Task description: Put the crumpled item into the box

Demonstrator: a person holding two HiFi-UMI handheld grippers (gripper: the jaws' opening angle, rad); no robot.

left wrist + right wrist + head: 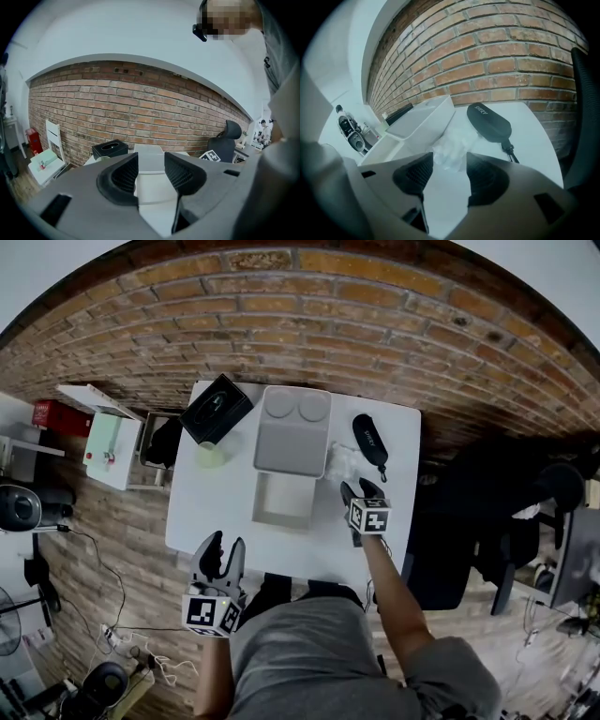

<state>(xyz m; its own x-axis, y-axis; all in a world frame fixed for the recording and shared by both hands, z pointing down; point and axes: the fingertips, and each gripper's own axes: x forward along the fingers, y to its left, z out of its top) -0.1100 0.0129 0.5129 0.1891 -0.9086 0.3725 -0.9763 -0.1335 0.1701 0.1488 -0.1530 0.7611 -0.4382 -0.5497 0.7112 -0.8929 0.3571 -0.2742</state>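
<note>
One white table (398, 432) against a brick wall, bearing one each of six things. Two tools, one per hand.

Grey box (281, 521): open, at table centre, bare pale bottom on show. Touching its far edge, a grey panel (291, 451) with two round recesses.

Black tissue box (216, 409): far-left corner, oval opening on top, contents not discernible. Just beside it, a pale green round item (212, 454).

Black zip case (370, 440): far right, closed, with a strap at its near end.

Crumpled clear plastic item (339, 463) (452, 147): on the table, outside the box, between the grey panel and the zip case (490, 123).

Right tool (359, 487) (450, 164): right of the box, tilted down, jaws fairly wide, pads pressing on nothing. Crumpled item just ahead of the tips, framed in the gap.

Left tool (225, 542) (151, 161): at the near table edge, well apart from the crumpled item, jaws wide, holding nothing.
</note>
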